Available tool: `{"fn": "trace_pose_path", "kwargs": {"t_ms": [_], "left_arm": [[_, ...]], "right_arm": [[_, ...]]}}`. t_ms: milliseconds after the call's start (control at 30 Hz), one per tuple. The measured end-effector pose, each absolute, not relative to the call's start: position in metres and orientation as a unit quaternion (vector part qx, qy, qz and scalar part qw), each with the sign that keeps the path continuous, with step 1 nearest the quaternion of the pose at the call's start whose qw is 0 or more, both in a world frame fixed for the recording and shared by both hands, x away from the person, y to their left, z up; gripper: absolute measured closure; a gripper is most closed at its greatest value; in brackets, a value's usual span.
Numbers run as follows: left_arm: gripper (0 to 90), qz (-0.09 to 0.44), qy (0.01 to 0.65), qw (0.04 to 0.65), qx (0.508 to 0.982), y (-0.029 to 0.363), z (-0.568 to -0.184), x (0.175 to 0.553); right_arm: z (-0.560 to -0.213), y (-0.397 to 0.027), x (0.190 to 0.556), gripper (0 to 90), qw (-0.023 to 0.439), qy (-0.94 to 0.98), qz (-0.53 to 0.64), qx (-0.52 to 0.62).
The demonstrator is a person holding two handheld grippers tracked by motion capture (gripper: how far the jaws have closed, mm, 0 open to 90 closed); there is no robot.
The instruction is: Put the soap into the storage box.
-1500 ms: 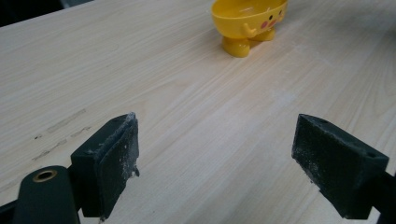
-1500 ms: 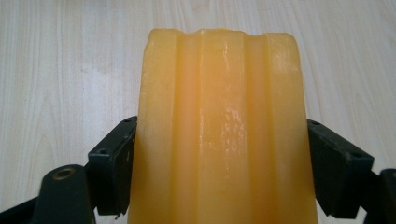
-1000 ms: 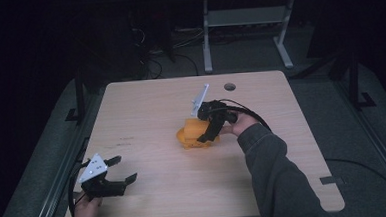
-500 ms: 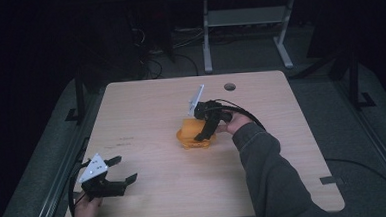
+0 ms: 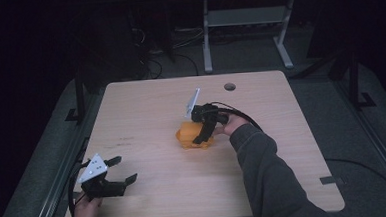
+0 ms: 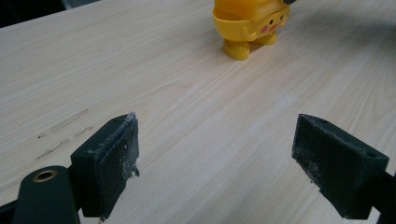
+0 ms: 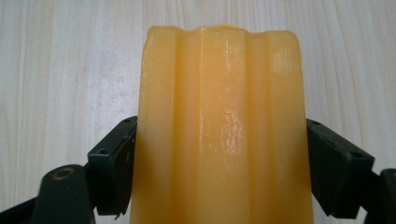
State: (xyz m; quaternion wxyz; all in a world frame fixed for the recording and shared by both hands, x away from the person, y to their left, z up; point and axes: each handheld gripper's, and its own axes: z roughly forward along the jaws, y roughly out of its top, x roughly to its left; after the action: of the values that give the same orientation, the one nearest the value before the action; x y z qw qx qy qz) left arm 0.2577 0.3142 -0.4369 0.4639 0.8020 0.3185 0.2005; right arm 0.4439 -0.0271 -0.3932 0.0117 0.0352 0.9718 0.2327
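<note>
- 1 yellow toy (image 5: 191, 136) stands on 1 wooden table (image 5: 146, 111), a little right of the middle of the high view.
- 2 grippers are in use: the right gripper (image 5: 202, 136) at the toy in the middle of the frame, the left gripper (image 5: 123, 170) in the lower left corner of the table, well apart from the toy.
- In the left gripper view the toy (image 6: 250, 24) sits at the top edge, right of centre; it is a 2-part shell, a cup-like lower half on 2 short feet with a small face and pink cheeks, and an upper part seated in that cup. What lies inside cannot be told.
- The toy stands upright on its feet, its long axis about vertical; its face is turned toward the lower left of the high view, toward the left gripper.
- In the right gripper view the ribbed yellow side of the toy (image 7: 219, 135) runs from the bottom edge up the middle of the frame, and the right gripper (image 7: 219, 175) has 1 jaw pressed against each flank, closed on the toy.
- The left gripper (image 6: 217, 161) has its 2 jaws spread wide over bare table, holding nothing.
- 1 round hole (image 5: 229, 86) sits near the table's upper right edge.
</note>
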Motion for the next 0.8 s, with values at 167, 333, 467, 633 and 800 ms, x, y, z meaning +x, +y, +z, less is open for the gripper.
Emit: {"fn": "trace_pose_path", "kwargs": {"t_ms": [167, 333, 467, 633, 800], "left_arm": [[14.3, 0.200, 0.320, 0.467, 0.800, 0.3143, -0.4369, 0.2579], [14.3, 0.199, 0.320, 0.468, 0.799, 0.3135, -0.4369, 0.2576], [14.3, 0.199, 0.320, 0.469, 0.799, 0.3134, -0.4367, 0.2572], [14.3, 0.199, 0.320, 0.467, 0.800, 0.3134, -0.4367, 0.2574], [14.3, 0.201, 0.317, 0.468, 0.800, 0.3137, -0.4363, 0.2572]], "right_arm": [[-0.3930, -0.0267, 0.4436, 20.1, 0.016, 0.972, 0.233, 0.035], [-0.3931, -0.0268, 0.4427, 19.6, 0.017, 0.971, 0.234, 0.041], [-0.3909, -0.0284, 0.4430, 18.0, 0.005, 0.969, 0.239, 0.058], [-0.3879, -0.0319, 0.4418, 16.3, 0.011, 0.968, 0.242, 0.060], [-0.3854, -0.0345, 0.4385, 16.3, 0.017, 0.968, 0.242, 0.064]]}}
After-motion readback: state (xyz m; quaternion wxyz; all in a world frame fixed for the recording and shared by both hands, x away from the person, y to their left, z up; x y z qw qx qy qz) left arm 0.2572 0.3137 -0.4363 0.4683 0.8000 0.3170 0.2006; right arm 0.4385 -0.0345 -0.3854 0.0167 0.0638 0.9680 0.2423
